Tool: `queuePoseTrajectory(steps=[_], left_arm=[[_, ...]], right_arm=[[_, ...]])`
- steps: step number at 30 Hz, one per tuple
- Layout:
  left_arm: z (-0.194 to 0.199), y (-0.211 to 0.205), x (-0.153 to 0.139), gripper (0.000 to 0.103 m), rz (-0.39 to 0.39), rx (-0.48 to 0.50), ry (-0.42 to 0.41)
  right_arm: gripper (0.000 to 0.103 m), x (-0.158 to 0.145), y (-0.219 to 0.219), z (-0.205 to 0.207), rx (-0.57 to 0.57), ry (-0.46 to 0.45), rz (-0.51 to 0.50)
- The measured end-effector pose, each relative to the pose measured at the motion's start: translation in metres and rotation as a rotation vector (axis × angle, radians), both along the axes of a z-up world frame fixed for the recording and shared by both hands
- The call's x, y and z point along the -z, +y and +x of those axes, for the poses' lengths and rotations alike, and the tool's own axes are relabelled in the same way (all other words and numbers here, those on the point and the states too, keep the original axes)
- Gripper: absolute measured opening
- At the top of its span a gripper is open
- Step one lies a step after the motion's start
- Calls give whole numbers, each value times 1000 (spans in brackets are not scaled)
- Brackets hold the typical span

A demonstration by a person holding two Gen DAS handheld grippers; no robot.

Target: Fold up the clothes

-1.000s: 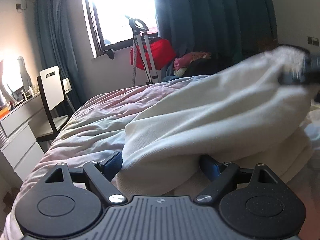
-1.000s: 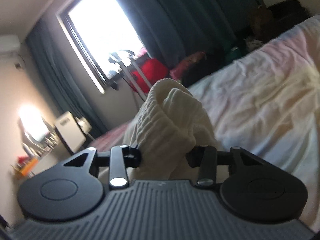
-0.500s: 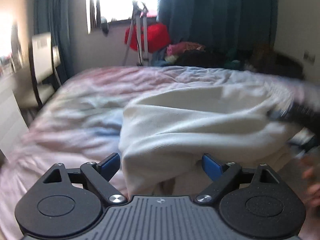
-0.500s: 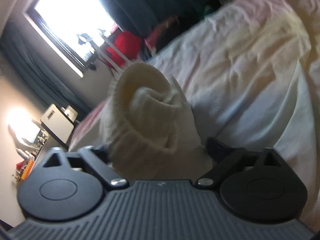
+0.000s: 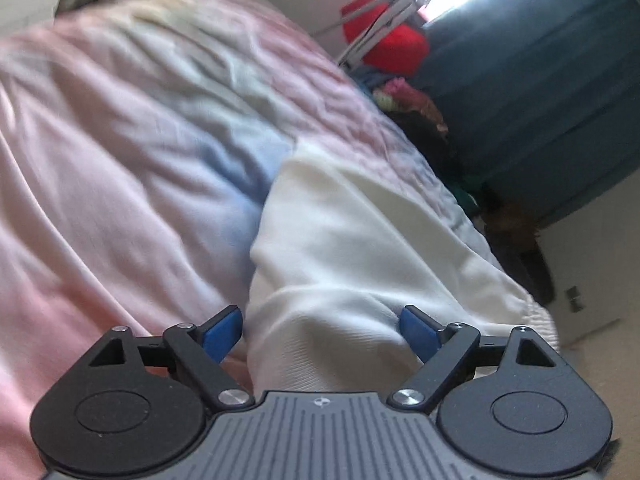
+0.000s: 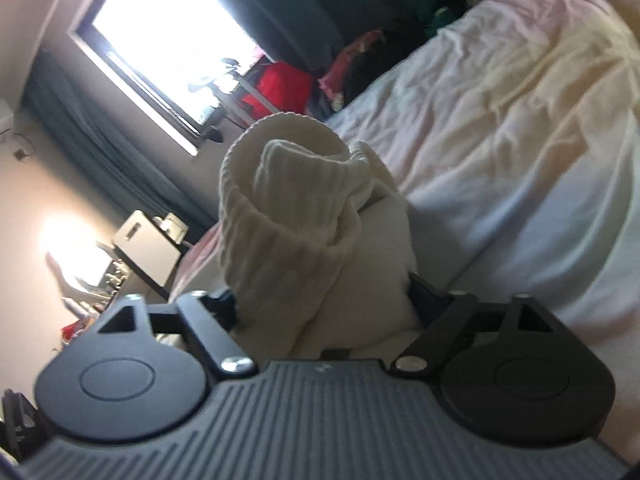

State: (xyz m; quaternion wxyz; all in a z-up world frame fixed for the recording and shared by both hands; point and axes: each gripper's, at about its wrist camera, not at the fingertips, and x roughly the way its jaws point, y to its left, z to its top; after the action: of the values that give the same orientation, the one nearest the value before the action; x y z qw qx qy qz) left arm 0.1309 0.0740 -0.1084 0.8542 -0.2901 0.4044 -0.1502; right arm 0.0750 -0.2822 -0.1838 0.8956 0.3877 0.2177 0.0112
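Observation:
A cream garment (image 5: 360, 220) lies on the pink and blue bedcover (image 5: 120, 140), stretching away from my left gripper (image 5: 320, 332). That gripper is open, its blue fingertips (image 5: 222, 332) spread wide on either side of a bulging fold of the garment. In the right wrist view, the garment's ribbed hem (image 6: 280, 208) stands up in a rolled bunch between the fingers of my right gripper (image 6: 322, 300). This gripper is open too, its jaws spread to both sides of the bunch. The bedcover (image 6: 500, 100) runs off to the right.
Past the bed's far edge are a red bag with a metal stand (image 5: 384, 36), a heap of clothes (image 5: 412, 100) and teal curtains (image 5: 540, 80). A bright window (image 6: 168, 40) and a white chair (image 6: 148, 244) by a desk are at the left.
My right gripper was shut on the ribbed hem and has spread open. The lifted garment has come down onto the bed. My left gripper has tilted and swung, its fingers still spread.

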Motion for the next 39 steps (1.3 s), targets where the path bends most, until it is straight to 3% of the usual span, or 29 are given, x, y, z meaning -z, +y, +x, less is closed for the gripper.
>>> queuePoseTrajectory(steps=[3, 5, 9, 12, 17, 21, 26, 30, 34, 37, 39], left_arm=[[7, 2, 12, 78, -32, -9, 44], [2, -3, 8, 69, 6, -6, 13], [-11, -15, -8, 48, 84, 25, -71], [-20, -27, -32, 40, 97, 55, -132], [-27, -74, -82, 35, 35, 125, -187], [-23, -155, -121, 34, 27, 208, -258], [2, -285, -153, 34, -1, 299, -313], [38, -387, -156, 34, -17, 359, -339], [75, -473, -136, 34, 26, 425, -357], [102, -515, -105, 34, 63, 474, -337], [116, -530, -77, 34, 90, 506, -334]], right_arm=[[62, -3, 2, -2, 14, -1, -34], [54, -9, 6, -6, 21, -16, -71], [43, -26, 4, -12, 28, -35, -51], [39, -45, -7, -21, 36, -51, -25], [36, -91, -44, -49, 95, -112, -30], [35, -127, -108, -70, 192, -141, -48], [35, -164, -202, -88, 323, -164, -80], [35, -148, -261, -70, 402, -145, -84], [35, -131, -319, -53, 481, -126, -87], [35, -118, -362, -39, 540, -111, -89], [35, -90, -371, -32, 569, -87, -70]])
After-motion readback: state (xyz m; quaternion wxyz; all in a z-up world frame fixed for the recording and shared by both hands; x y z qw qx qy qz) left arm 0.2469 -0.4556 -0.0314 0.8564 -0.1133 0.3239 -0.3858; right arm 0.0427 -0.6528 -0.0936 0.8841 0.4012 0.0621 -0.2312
